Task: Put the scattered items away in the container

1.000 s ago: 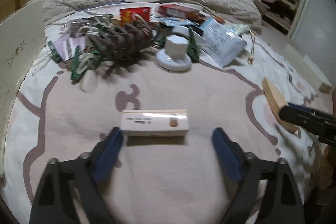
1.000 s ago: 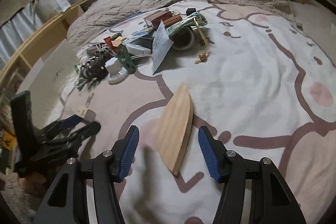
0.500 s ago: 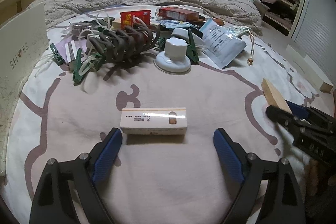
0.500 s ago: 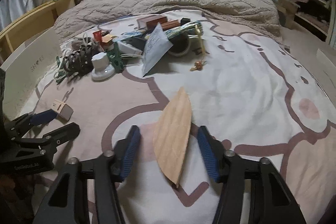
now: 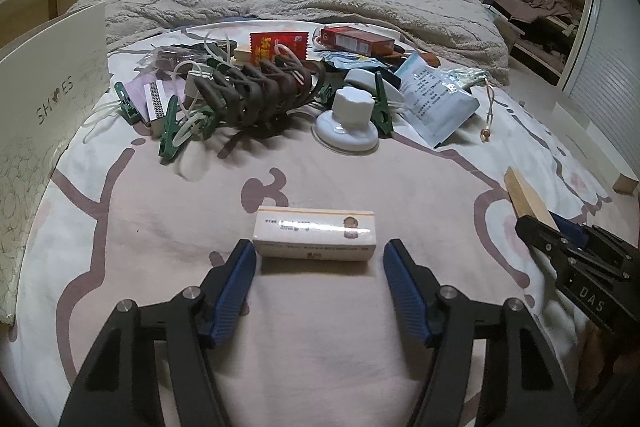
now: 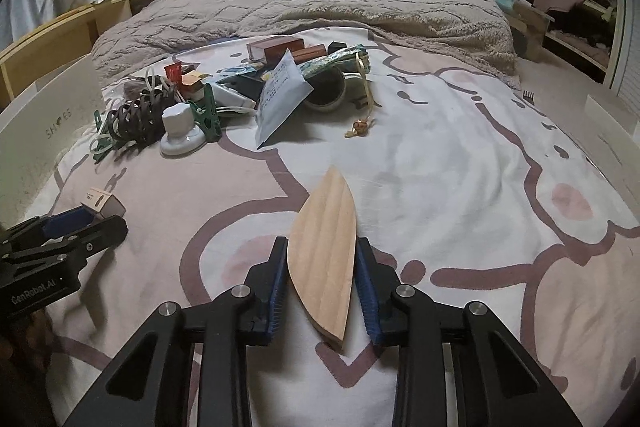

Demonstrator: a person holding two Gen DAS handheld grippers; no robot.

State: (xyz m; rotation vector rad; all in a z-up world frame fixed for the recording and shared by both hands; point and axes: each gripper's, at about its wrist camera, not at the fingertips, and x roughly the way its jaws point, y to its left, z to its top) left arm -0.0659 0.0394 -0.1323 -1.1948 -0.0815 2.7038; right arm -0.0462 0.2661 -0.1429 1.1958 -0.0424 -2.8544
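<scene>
Left wrist: left gripper [image 5: 319, 257] closing, pads flanking small box [image 5: 315, 234] lying on bedspread [image 5: 160, 227], not touching yet. Right wrist: right gripper [image 6: 322, 269] closing, pads pressing leaf-shaped wooden piece [image 6: 325, 255].

A bed [image 6: 460, 155] with a cartoon-print cover carries everything: a small box [image 5: 315, 239] between the left jaws, a leaf-shaped wooden board [image 6: 324, 275] between the right jaws, and beyond both a heap of clutter [image 5: 280, 83] before a rumpled blanket [image 6: 360, 15].
</scene>
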